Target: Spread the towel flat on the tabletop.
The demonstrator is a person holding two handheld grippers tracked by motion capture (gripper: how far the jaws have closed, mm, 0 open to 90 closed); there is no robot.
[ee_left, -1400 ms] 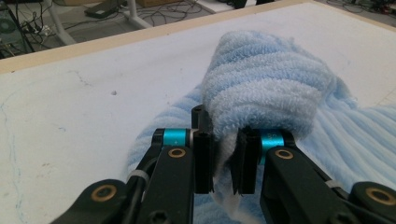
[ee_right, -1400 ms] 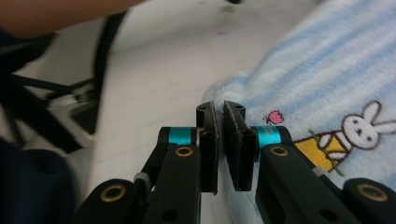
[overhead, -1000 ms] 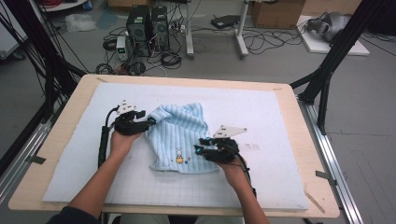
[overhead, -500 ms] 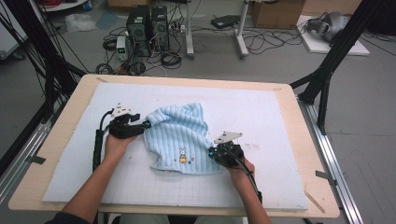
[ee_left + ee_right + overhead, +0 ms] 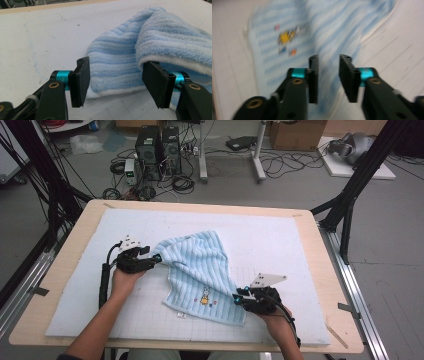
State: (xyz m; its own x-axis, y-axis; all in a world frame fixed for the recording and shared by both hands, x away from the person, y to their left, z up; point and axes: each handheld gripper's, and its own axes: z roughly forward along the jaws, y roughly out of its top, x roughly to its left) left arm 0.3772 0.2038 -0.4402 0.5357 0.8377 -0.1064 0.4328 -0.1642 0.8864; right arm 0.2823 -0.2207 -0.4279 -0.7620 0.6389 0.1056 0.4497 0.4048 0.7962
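A light blue striped towel with a small cartoon print lies rumpled on the white mat, its far part folded over. My left gripper is at the towel's left fold, open. In the left gripper view its jaws stand wide apart around the towel's hemmed edge, and the right-hand jaw sits under an overhanging fold. My right gripper is at the towel's near right corner. In the blurred right gripper view it shows a narrow gap between the jaws, over the towel.
The mat covers a wooden table with metal rails along both sides. Beyond the far edge, computer towers, cables and black frame legs stand on the floor. Bare mat stretches to the far and right sides of the towel.
My right gripper has moved toward the near right, and the towel now stretches out that way to its corner. The left gripper has shifted slightly left at the towel's fold.
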